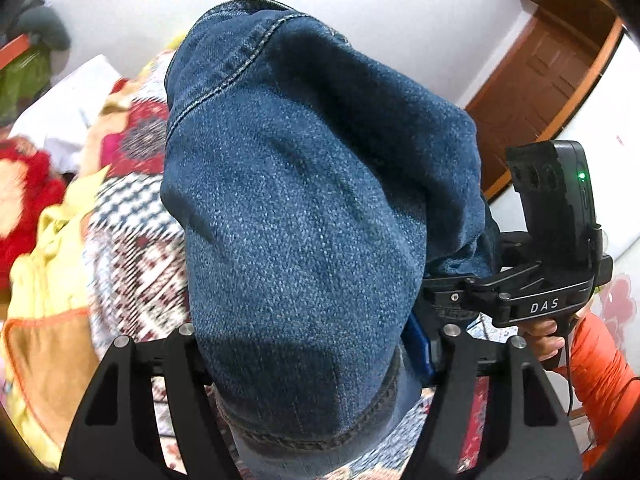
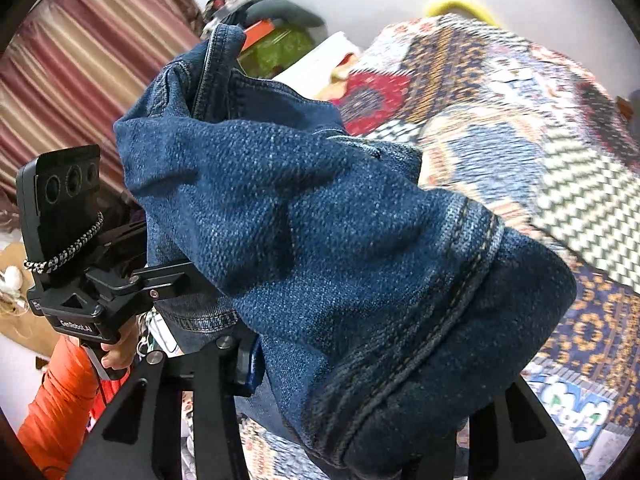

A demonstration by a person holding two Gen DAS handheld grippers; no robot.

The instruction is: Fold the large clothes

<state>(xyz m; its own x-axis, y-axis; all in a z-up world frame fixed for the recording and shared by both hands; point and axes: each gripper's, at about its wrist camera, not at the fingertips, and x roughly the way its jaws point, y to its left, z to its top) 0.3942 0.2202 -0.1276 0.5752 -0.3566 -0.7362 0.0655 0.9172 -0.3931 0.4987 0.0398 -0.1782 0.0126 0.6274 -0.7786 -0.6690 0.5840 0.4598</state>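
Observation:
Blue denim jeans (image 1: 296, 208) fill the middle of the left wrist view, bunched and lifted in the air. My left gripper (image 1: 316, 364) is shut on the jeans; the cloth hangs over its fingers and hides the tips. In the right wrist view the same jeans (image 2: 320, 232) drape over my right gripper (image 2: 352, 392), which is shut on the cloth near a stitched seam. The right gripper also shows in the left wrist view (image 1: 452, 300), clamped on the jeans' edge. The left gripper shows in the right wrist view (image 2: 168, 276), also clamped on denim.
A bed with a patterned quilt (image 2: 500, 120) lies below and behind the jeans. Yellow and red clothes (image 1: 44, 240) are piled at the left. A wooden door (image 1: 532, 80) and a white wall are behind. A striped curtain (image 2: 80, 80) hangs at the left.

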